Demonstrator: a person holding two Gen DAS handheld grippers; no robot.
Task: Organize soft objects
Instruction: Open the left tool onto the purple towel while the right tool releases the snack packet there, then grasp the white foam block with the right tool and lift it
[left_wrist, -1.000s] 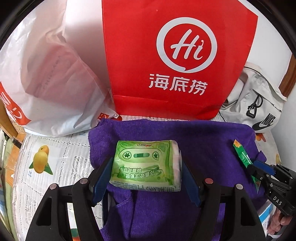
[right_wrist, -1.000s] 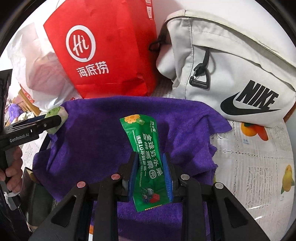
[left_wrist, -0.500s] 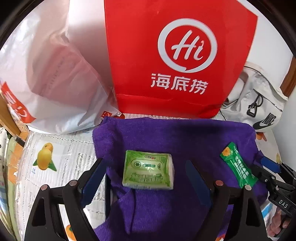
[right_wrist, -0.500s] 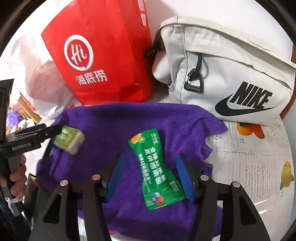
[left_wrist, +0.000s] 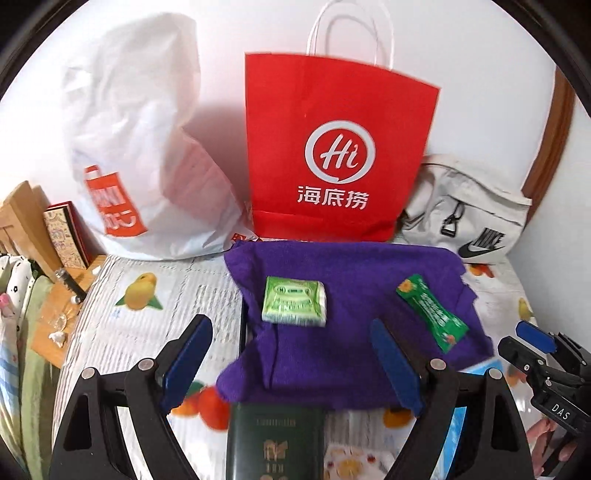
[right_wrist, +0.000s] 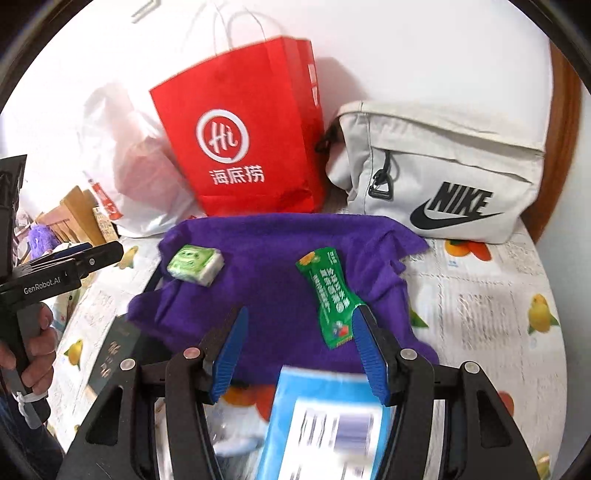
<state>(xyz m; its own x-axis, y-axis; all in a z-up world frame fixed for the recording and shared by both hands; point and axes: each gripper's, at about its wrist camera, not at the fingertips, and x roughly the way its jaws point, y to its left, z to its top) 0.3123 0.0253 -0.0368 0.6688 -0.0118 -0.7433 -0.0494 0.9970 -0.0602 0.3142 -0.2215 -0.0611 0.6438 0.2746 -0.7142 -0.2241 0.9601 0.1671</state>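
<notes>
Green tissue pack (left_wrist: 294, 301) lay on the purple towel (left_wrist: 354, 354), left part; green sachet (left_wrist: 431, 312) lay on the towel's right part, apart from it. Left gripper (left_wrist: 291, 363) was spread, nothing between the pads; right gripper (right_wrist: 301, 352) also spread, empty. Red paper bag (left_wrist: 340, 147) stood behind the towel, white Nike bag (right_wrist: 443, 173) just right of it.
</notes>
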